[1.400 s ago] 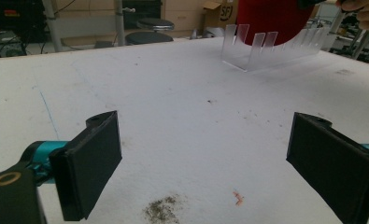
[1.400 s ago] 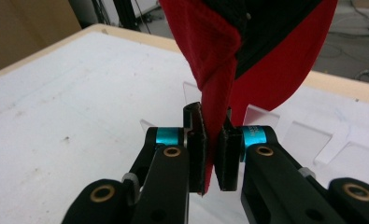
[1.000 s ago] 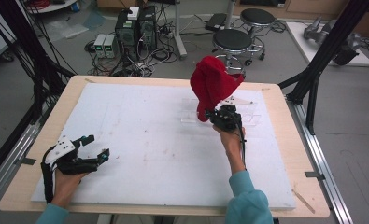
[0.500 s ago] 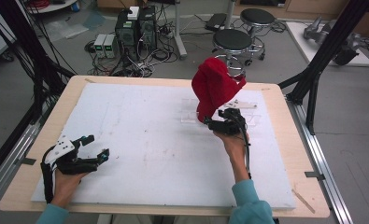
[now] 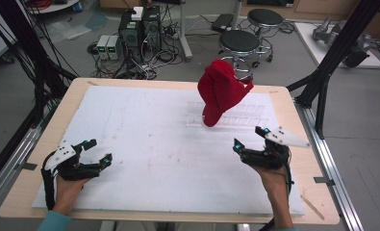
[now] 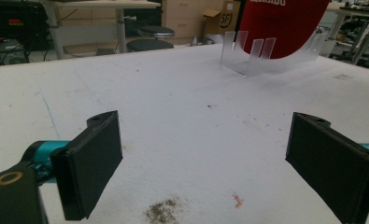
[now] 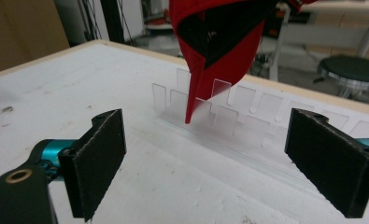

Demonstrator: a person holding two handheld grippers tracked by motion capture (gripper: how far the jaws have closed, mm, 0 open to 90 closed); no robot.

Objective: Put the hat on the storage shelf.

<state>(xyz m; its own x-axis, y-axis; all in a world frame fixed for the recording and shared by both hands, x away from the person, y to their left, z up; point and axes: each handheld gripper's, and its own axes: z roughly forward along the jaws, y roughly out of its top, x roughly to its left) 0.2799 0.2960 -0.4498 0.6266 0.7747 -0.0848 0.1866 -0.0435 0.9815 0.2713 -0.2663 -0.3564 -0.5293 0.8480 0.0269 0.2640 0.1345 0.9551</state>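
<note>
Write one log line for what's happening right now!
cap: standing in clear rack | left tongs: open, empty | right tongs: open, empty

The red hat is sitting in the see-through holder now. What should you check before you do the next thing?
1. Red cap standing in the clear rack, brim down between the tabs: ok.
2. Right gripper let go, jaws wide apart, nothing between them: ok.
3. Left gripper open and free, down on the white board: ok.
4. Right gripper apart from the cap: ok.
5. Cap steady enough not to tip over: cannot tell.
</note>
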